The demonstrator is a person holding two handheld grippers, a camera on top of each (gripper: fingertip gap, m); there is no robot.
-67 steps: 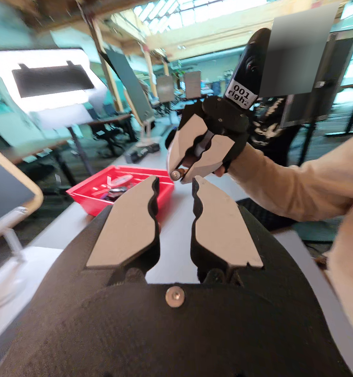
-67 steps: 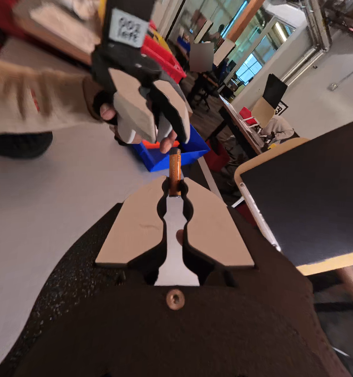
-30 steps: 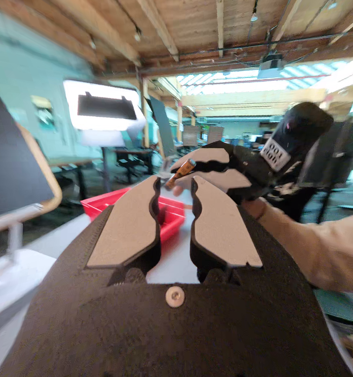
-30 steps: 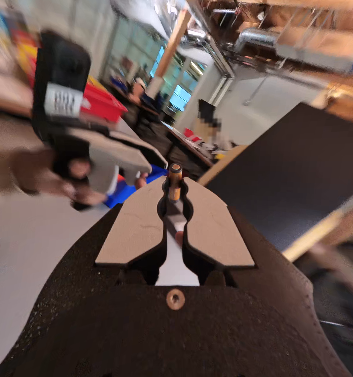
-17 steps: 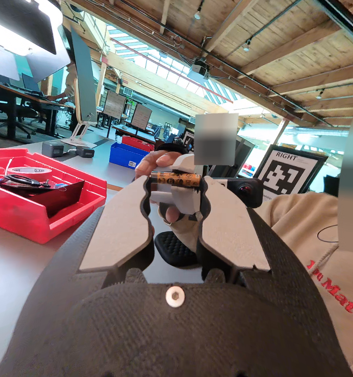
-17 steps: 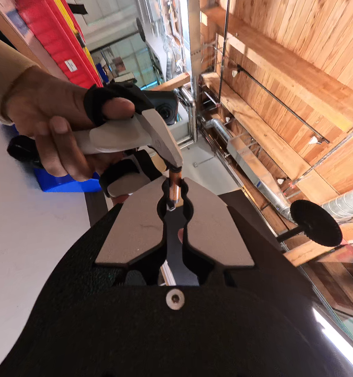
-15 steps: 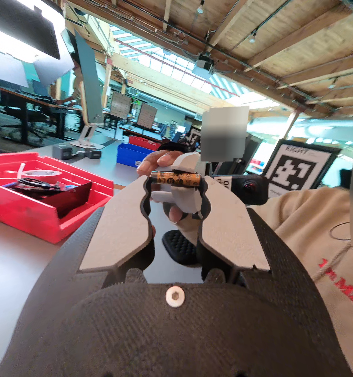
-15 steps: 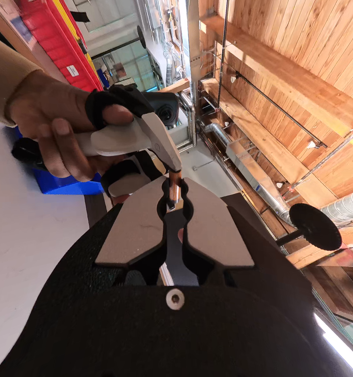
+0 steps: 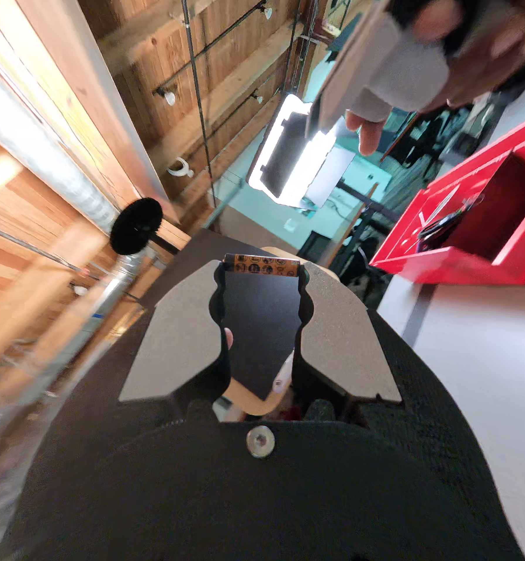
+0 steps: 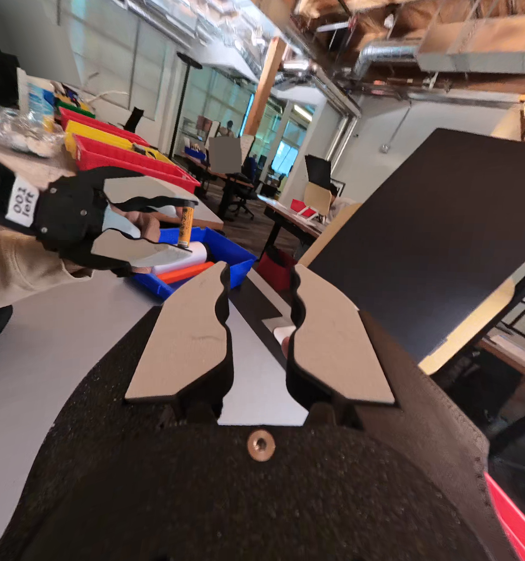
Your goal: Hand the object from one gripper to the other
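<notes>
An orange-and-black battery lies crosswise between the tips of my left gripper, which is shut on its two ends. The right wrist view shows the same battery standing upright between the left gripper's fingers, held in the air above the blue bin. My right gripper is open and empty, apart from the battery and lower right of it. In the left wrist view the right gripper is a blur at the top right, clear of the battery.
A blue bin with white and orange items sits on the grey table. A red bin with small tools is at the right. A black board with a wooden rim stands to the right. Red and yellow bins line a far table.
The right gripper has opened and let go of the battery, then drawn away. The left gripper has closed on the battery's ends and swung away with it.
</notes>
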